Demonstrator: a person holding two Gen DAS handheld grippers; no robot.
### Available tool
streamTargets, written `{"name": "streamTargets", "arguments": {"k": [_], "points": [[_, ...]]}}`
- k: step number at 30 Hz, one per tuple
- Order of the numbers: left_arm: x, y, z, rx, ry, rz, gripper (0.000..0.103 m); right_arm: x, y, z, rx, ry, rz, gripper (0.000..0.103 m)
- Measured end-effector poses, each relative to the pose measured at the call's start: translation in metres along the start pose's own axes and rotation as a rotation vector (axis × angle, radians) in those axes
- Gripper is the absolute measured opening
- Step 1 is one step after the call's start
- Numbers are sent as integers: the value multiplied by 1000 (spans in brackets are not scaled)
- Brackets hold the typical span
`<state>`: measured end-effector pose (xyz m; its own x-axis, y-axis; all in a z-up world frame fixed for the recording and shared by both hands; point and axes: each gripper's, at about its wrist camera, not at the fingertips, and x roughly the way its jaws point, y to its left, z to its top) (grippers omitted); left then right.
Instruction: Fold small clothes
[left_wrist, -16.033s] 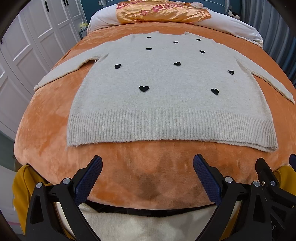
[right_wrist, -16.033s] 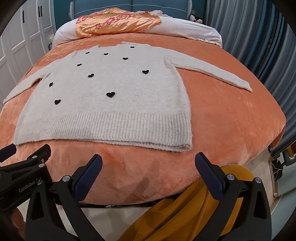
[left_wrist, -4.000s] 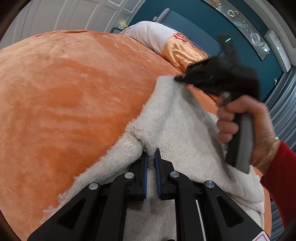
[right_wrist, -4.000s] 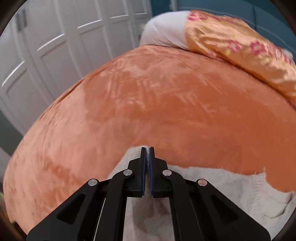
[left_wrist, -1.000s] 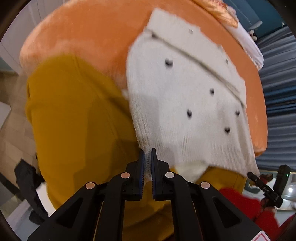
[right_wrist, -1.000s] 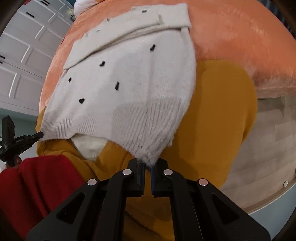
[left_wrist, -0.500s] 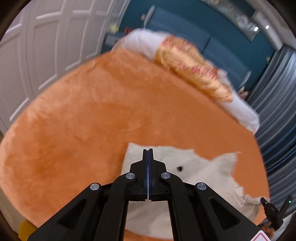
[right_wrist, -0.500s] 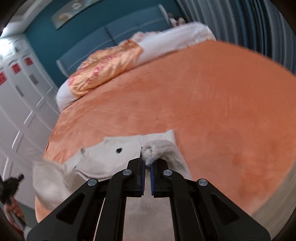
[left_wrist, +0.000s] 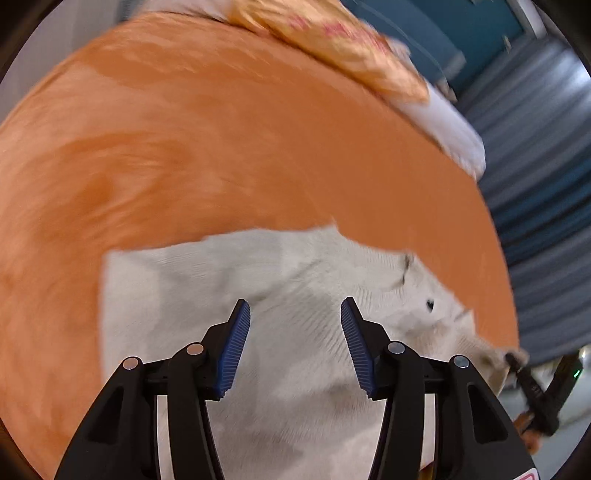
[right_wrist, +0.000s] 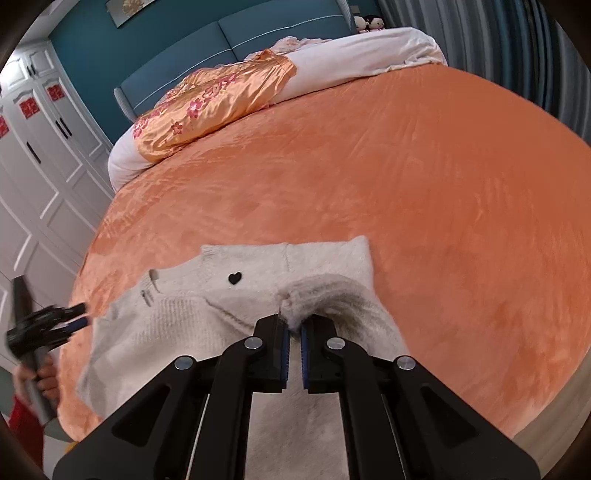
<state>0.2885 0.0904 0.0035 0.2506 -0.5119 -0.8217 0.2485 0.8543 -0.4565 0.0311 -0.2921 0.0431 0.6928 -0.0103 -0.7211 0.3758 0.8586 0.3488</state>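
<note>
Sweater (left_wrist: 295, 332) hem cut off below fingers (left_wrist: 236, 347)

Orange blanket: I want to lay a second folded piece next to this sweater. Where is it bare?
The orange blanket lies bare between the sweater and the floral pillow, and to the sweater's right. Crowded: the near edge, with the left gripper and right gripper.

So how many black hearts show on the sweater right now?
1 per view, likely the same heart: on the sweater upper layer, beyond the right gripper. The fold probably hides others.
</note>
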Motion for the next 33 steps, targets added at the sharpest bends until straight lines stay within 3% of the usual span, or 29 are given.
{"name": "streamTargets", "arguments": {"k": [5, 6, 7, 9, 10, 12, 14, 15, 17, 21, 23, 24, 25, 28, 33], "points": [[41, -12, 3, 104, 151, -16, 48, 2, -4, -4, 29, 23, 17, 4], [48, -12, 1, 117, 182, -23, 30, 3, -3, -5, 30, 27, 17, 4], [53, -14, -1, 137, 204, -18, 0, 3, -3, -5, 31, 29, 19, 4], [54, -16, -6, 176, 217, 2, 0, 5, -2, -5, 28, 37, 22, 4], [48, -19, -7, 188, 192, 2, 0, 6, -1, -4, 26, 38, 24, 4], [14, -19, -5, 185, 50, 12, 0, 4, 2, 0, 18, 31, 30, 4], [-42, -11, 4, 99, -168, -34, 0, -2, 5, 9, 11, 2, 42, 4], [-62, -5, 9, 55, -236, -55, 0, -5, 6, 16, 9, -13, 56, 4], [-88, 5, 21, 7, -296, -53, 0, -8, 10, 29, 0, -32, 83, 4], [-77, -2, 33, 124, -200, 34, 2, 0, 20, 32, -23, -21, 81, 4], [-51, -10, 31, 221, -111, 43, 9, 3, 23, 26, -20, -7, 87, 4], [-35, -15, 29, 277, -58, 61, 22, 4, 24, 22, -17, -1, 89, 4], [-22, -18, 28, 320, -18, 74, 29, 4, 24, 19, -15, 3, 89, 4], [27, -30, 19, 469, 122, 112, 29, 2, 24, 15, -7, 10, 87, 4], [72, -34, 12, 516, 289, 14, 30, 0, 19, 16, -2, 18, 79, 4]]}}
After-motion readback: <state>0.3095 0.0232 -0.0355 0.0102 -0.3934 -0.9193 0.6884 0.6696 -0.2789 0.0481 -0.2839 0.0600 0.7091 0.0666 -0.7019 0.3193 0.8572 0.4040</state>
